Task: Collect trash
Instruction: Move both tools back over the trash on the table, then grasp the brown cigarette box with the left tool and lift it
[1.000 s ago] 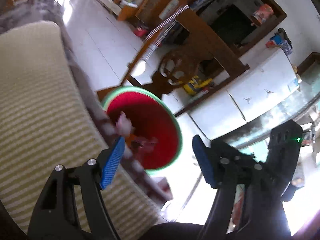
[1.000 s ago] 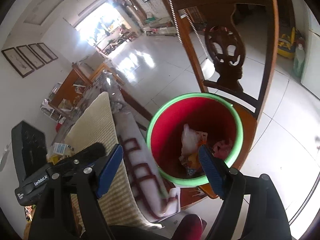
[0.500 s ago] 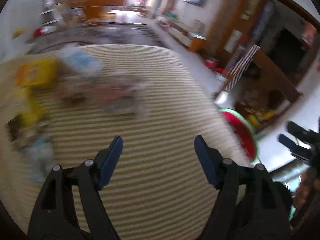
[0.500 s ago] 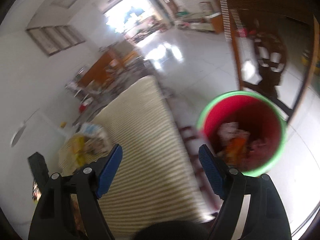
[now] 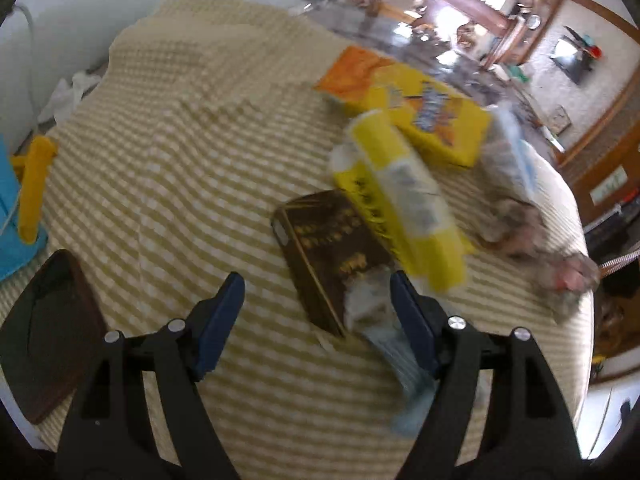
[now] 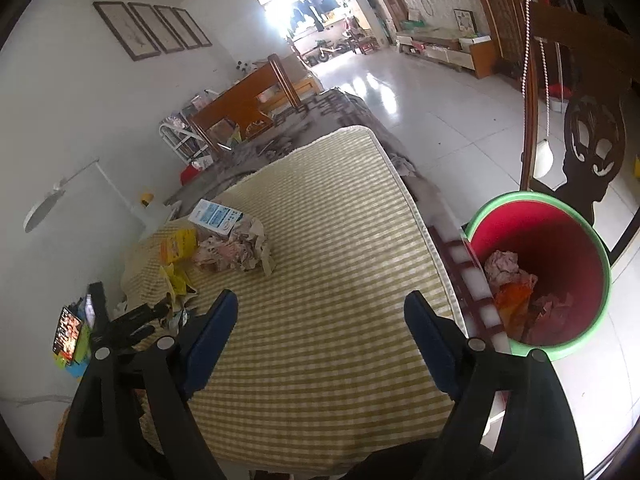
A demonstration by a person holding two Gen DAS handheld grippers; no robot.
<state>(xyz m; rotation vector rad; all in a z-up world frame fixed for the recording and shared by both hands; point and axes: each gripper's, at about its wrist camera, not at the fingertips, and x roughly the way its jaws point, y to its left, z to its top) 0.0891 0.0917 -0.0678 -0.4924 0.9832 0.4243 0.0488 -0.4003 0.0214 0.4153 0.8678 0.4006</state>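
Both grippers are spread apart and empty: the left gripper point(image 5: 314, 306) hangs over a dark box point(image 5: 328, 256) among trash, the bin point(image 6: 560, 240) right of the right gripper point(image 6: 320, 328).

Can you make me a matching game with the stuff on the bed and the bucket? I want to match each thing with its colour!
Things:
1. flat box
2. long packet
3. bucket inside
4. carton

Colours:
A. red
B. white and blue
C. dark brown with gold print
D. yellow

Pairs: 1-C, 2-D, 3-A, 4-B
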